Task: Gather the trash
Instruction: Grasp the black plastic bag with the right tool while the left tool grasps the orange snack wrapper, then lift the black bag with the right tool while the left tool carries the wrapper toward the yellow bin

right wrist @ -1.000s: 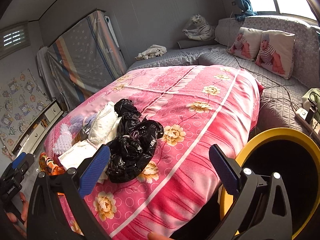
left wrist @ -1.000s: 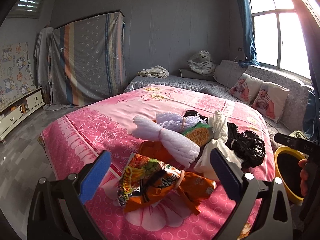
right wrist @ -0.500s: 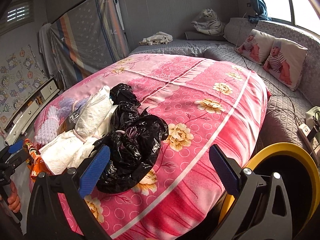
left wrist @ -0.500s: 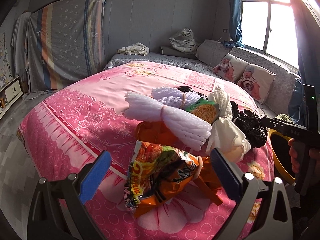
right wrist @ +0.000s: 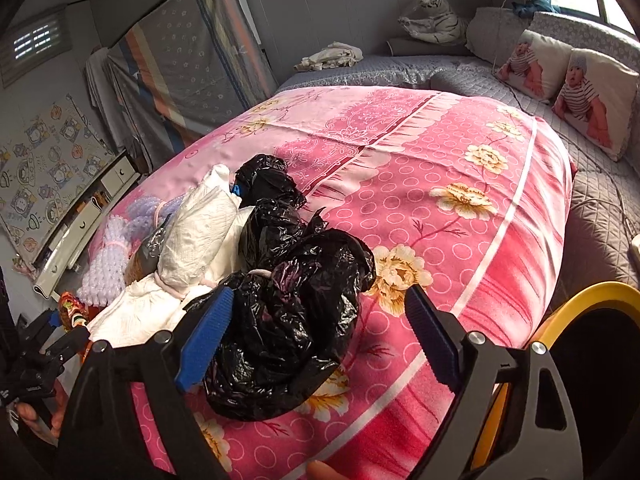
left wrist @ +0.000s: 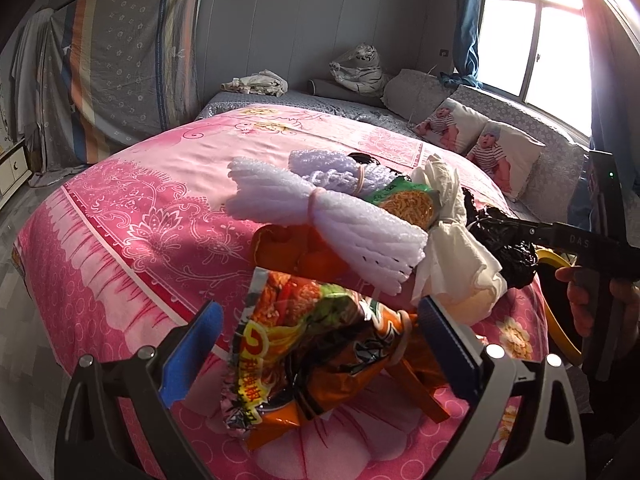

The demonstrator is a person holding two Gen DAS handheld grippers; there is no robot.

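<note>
Both of our tools have come closer to the trash heaped mid-frame on the pink bed: left tool apart around the noodle wrapper, right tool closing, unclamped, about the black bag, nothing yet binned.

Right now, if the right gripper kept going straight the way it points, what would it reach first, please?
Most likely the crumpled black plastic bag: it lies between the closing jaws of the right gripper, nearer the left finger and not yet pinched. The pink bedspread lies beneath it.
</note>
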